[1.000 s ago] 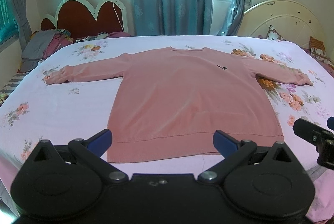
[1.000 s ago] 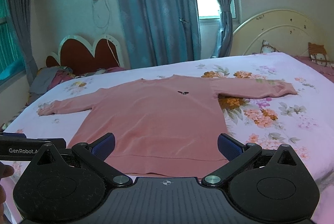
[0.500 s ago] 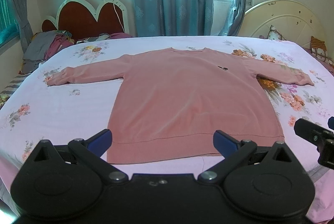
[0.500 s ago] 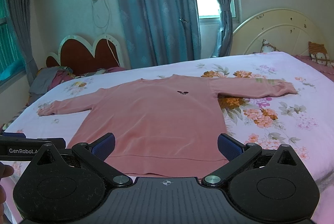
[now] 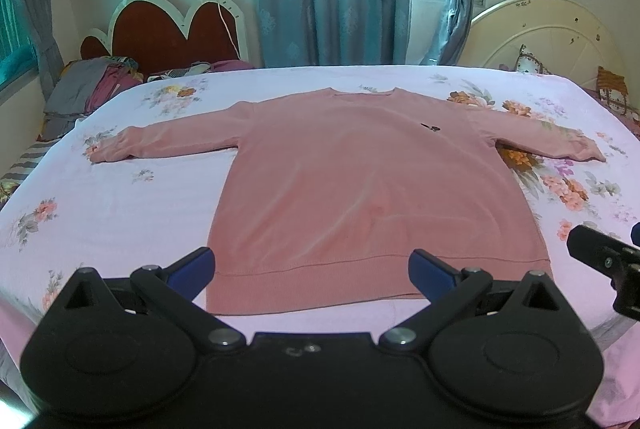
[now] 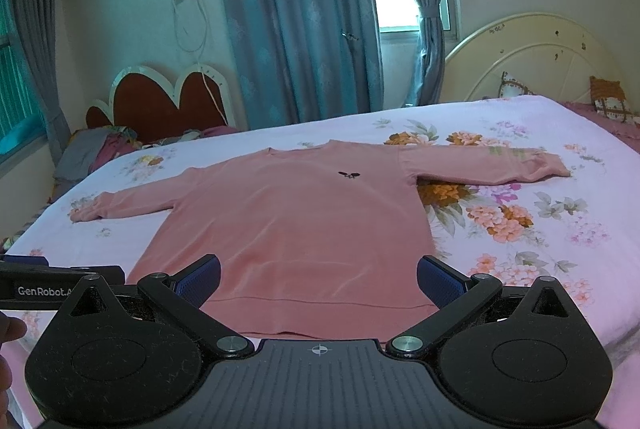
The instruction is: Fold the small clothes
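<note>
Two grippers, both empty | left gripper (image 5: pixel 311 265) jaws spread wide, above near hem | right gripper (image 6: pixel 318 277) jaws spread wide, same hem | pink long-sleeved sweatshirt (image 5: pixel 360 189) flat, sleeves out, on the floral white-sheeted bed (image 5: pixel 120 205) | grippers not touching cloth

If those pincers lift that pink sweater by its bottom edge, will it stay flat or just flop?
The pink sweater will probably flop: it lies limp on the bed, following the surface with soft ripples. The spread sleeves would likely trail and drag. Its faint sheen hints that it may slide easily on the sheet.
</note>
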